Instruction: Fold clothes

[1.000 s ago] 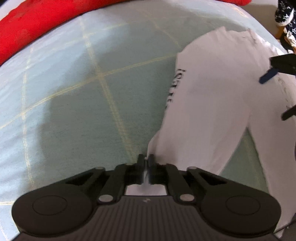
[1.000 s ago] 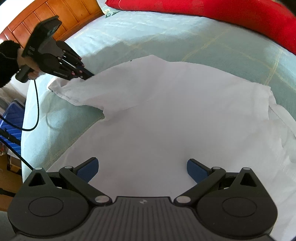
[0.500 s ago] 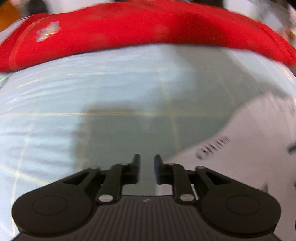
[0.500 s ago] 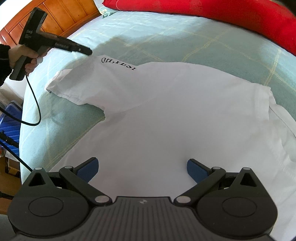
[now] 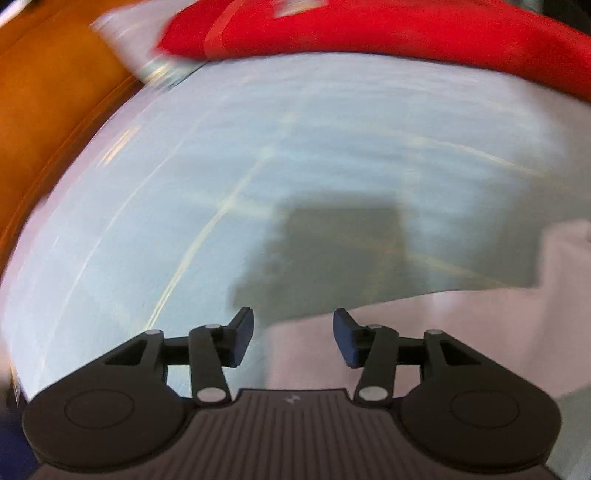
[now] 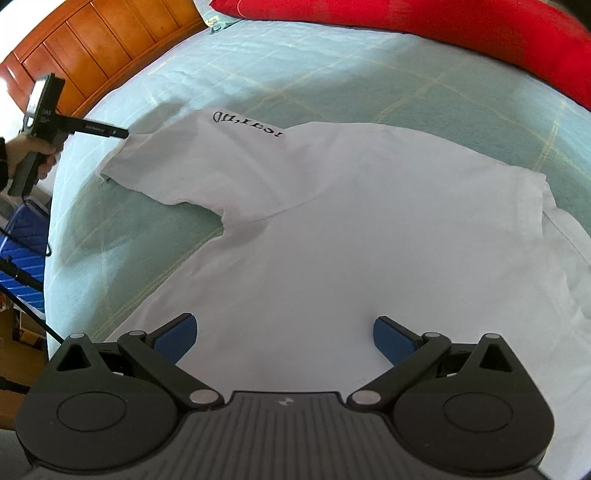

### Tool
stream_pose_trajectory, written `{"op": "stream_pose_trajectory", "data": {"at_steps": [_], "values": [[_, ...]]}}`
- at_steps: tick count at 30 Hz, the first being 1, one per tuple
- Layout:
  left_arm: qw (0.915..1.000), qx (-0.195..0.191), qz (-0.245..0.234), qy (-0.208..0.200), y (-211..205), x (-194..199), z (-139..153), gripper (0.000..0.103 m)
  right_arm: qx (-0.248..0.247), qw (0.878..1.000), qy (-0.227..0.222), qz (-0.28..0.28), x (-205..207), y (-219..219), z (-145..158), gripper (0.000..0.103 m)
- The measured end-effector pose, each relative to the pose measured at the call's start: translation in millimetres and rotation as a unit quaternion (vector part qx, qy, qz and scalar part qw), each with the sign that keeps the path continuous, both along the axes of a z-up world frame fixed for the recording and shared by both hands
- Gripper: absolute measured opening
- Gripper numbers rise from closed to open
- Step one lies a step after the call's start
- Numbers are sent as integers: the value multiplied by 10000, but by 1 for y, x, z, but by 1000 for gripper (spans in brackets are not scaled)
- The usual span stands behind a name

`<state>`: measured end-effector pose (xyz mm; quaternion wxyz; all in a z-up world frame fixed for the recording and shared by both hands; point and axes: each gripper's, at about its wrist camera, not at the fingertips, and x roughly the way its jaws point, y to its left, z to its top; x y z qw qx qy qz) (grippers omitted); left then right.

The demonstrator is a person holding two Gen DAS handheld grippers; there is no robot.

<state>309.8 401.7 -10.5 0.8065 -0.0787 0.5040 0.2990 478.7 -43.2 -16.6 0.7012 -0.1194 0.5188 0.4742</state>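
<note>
The white shirt [image 6: 332, 229] lies spread flat on the bed [image 6: 332, 85], on a pale green sheet with thin yellow lines. One sleeve [image 6: 155, 166] points to the left side of the right wrist view, and black letters [image 6: 249, 125] show near the folded top edge. In the blurred left wrist view only an edge of the shirt [image 5: 461, 332] is visible, at the lower right.

The left gripper [image 5: 293, 338] is just beside the end of that sleeve; its jaws have just been opening, they stand partly spread and there is nothing between them. In the right wrist view this gripper [image 6: 122, 132] is seen from the side, held by a hand [image 6: 27, 157]; I cannot tell if its tip touches the cloth.

The right gripper [image 6: 284, 338] hangs over the body of the shirt with its jaws spread wide, not pinching anything.

A red pillow [image 6: 443, 33] lies along the far edge of the bed. A wooden headboard [image 6: 92, 48] stands at the left, and a blue case [image 6: 20, 254] is beside the bed.
</note>
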Motion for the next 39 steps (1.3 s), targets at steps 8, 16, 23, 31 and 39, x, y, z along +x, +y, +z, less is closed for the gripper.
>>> {"op": "stream_pose_trajectory", "data": {"at_steps": [8,16,23,31,39], "values": [[9951,-798,278,-509,18,-24,-20,45,-47,9999,3,133,-7,11,1,103],[9939,-583,295,-887,18,-22,0,7,-15,9995,-21,308,-14,29,4,103],[9930,-454,750,-787,29,-29,11,20,-14,9996,-22,295,-18,33,5,103],[9953,-330,-407,-816,-30,-1,3,54,5,9996,45,278,-24,39,4,103],[9977,-571,-10,-364,-13,-25,-26,53,-10,10000,-68,17,-21,39,7,103]]}}
